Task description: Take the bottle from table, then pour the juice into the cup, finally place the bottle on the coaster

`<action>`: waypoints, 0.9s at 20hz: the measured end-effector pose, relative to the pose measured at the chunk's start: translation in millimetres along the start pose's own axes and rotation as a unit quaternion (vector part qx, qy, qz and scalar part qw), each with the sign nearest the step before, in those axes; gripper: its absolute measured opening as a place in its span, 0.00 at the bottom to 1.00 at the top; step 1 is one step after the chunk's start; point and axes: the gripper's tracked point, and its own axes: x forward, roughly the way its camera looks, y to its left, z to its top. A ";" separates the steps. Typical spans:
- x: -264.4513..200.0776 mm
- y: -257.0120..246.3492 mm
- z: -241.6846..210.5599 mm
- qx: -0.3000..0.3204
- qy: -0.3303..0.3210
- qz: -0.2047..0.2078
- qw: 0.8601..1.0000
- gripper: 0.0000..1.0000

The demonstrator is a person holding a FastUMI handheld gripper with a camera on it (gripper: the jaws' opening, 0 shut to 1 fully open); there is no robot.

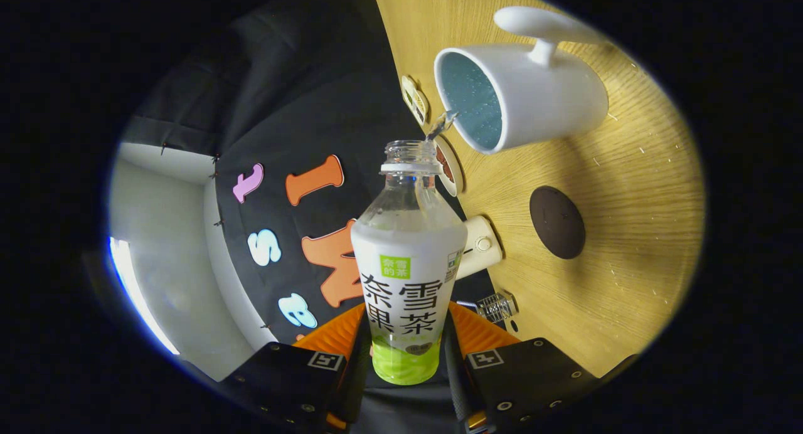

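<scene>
Gripper: the gripper is clamped on the bottle, one finger pressing each side of its lower body.
Bottle: the bottle sits between the fingers with its neck pointing away from them, uncapped, tipped over toward the table so that its open mouth lies just beside the cup's rim. Clear upper part, white label wrap, green band at the base.
Bottle contents: clear liquid shows in the shoulder below the neck — a thin stream leaves the mouth and reaches toward the cup's opening.
Cup: the white cup with its handle stands on the table beyond the bottle's mouth; its inside looks pale blue and speckled with droplets. How much liquid is in it cannot be told.
Coaster: the dark round coaster lies flat on the table, near the cup and apart from it, nothing on it.
Other small things: a white cylindrical object lies at the table's edge just behind the bottle's shoulder; a small clear ribbed piece rests near the fingers; two small round pieces sit along the edge by the cup — what they are cannot be told.
Surface: the table is light wood with visible grain.
Room: black cloth wall beyond the table's edge, and a pale wall past it.
</scene>
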 end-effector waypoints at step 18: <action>-1.7 2.4 7.4 0.107 -0.022 0.025 0.994 0.57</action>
